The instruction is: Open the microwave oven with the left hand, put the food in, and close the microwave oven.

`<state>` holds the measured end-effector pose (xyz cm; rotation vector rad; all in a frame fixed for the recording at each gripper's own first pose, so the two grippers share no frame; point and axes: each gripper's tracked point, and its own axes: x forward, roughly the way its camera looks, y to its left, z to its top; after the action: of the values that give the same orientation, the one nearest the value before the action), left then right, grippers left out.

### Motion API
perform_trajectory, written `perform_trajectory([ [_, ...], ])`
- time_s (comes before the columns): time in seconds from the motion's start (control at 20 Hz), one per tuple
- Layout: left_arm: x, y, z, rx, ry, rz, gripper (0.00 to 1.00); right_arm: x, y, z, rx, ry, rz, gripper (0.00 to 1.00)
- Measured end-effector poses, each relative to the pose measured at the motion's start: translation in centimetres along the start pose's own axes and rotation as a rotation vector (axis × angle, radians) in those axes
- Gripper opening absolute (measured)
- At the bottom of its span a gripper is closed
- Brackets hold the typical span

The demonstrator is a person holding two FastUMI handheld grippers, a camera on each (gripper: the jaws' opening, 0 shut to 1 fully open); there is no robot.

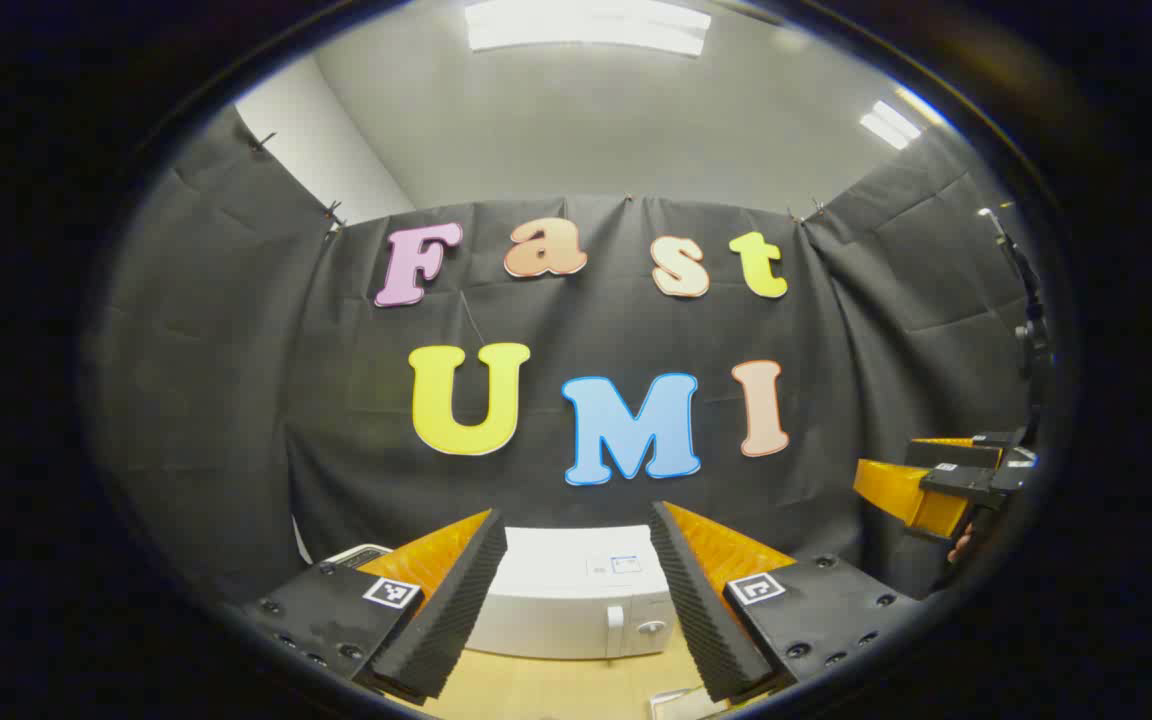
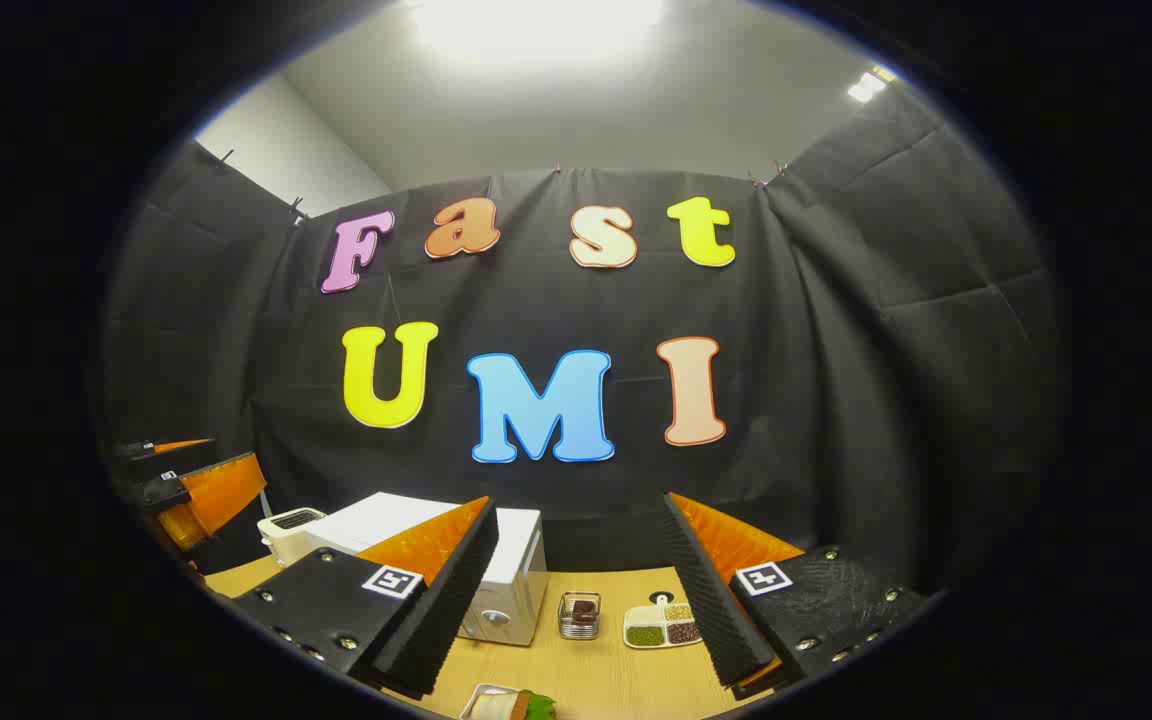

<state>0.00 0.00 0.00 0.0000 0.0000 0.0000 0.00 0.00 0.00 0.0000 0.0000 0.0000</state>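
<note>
Clearly start pose: left gripper [image 1: 576,590] jaws apart, aimed at shut microwave [image 1: 576,600] on table [image 2: 586,680], ready for door. Right gripper [image 2: 576,600] jaws apart, empty; food [image 2: 511,705] near table's front edge, within reach.

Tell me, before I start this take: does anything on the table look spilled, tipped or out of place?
Nothing stands out. The microwave stands upright with its door shut, the toaster sits beside it, and the divided dish holds its contents unspilled.
</note>
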Motion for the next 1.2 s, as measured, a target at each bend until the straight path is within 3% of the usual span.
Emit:
perform_trajectory([
  [0.1,0.0,0.1,0.4,0.011,-0.011,0.008,0.98,-0.1,0.0,-0.2,0.004,0.009,0.002,0.98],
  [0.2,-0.1,0.0,0.4,0.013,-0.013,0.010,0.94,-0.2,-0.1,-0.2,0.001,0.009,0.004,0.98],
  [0.65,0.2,0.3,-1.1,-0.025,0.016,0.043,0.94,0.4,-0.3,-0.7,-0.014,0.003,0.020,0.98],
  [0.9,1.4,0.5,-3.0,0.006,0.016,0.003,0.94,0.4,-0.2,-1.4,0.006,0.035,-0.028,0.98],
  [1.2,6.5,-0.8,-13.4,-0.014,0.085,-0.072,0.96,-0.2,-0.2,-1.7,-0.038,0.031,-0.096,0.98],
])
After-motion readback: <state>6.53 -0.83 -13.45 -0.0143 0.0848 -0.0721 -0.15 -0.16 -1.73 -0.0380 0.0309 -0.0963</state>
